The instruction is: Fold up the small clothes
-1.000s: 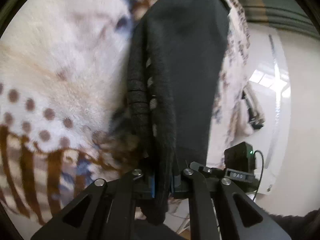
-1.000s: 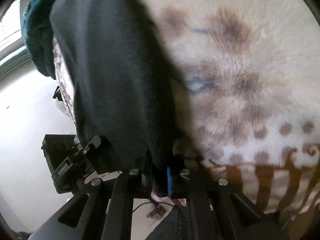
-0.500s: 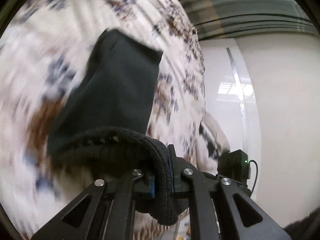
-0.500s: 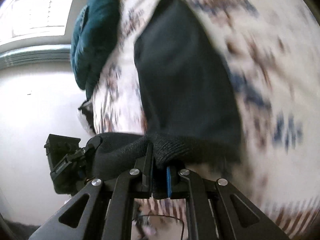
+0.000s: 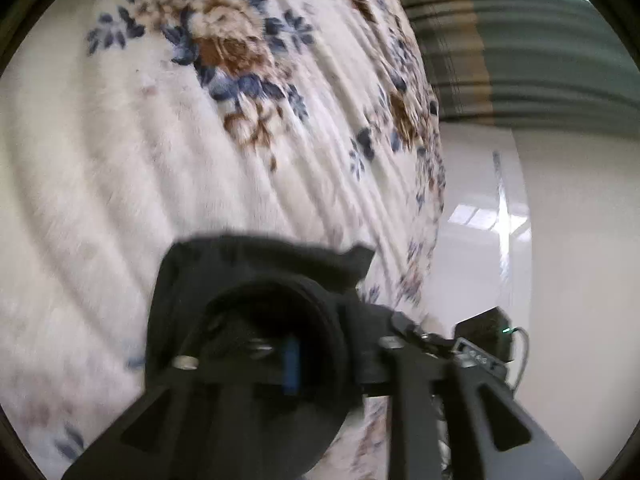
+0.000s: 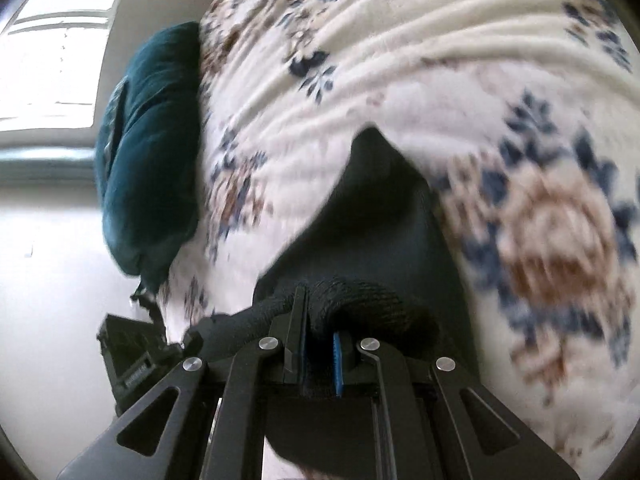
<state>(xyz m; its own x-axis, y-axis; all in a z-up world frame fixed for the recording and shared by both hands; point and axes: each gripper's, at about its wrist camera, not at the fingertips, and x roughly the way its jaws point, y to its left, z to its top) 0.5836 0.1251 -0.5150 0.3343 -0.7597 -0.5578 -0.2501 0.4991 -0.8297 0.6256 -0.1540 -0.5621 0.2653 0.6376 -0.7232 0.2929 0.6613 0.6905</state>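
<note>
Black knit garment (image 6: pixel 384 240) on floral blanket (image 5: pixel 120 160), no legible writing

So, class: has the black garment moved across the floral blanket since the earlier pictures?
Yes. The black garment has travelled along the floral blanket, from the brown-striped border to the flowered area.

Both wrist views close above blanket (image 5: pixel 120 160)

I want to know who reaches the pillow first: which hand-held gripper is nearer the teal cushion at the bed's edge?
Probably right. The right hand-held gripper, shut on the black garment, has the teal cushion close on its left. The left hand-held gripper's view shows no cushion.
</note>
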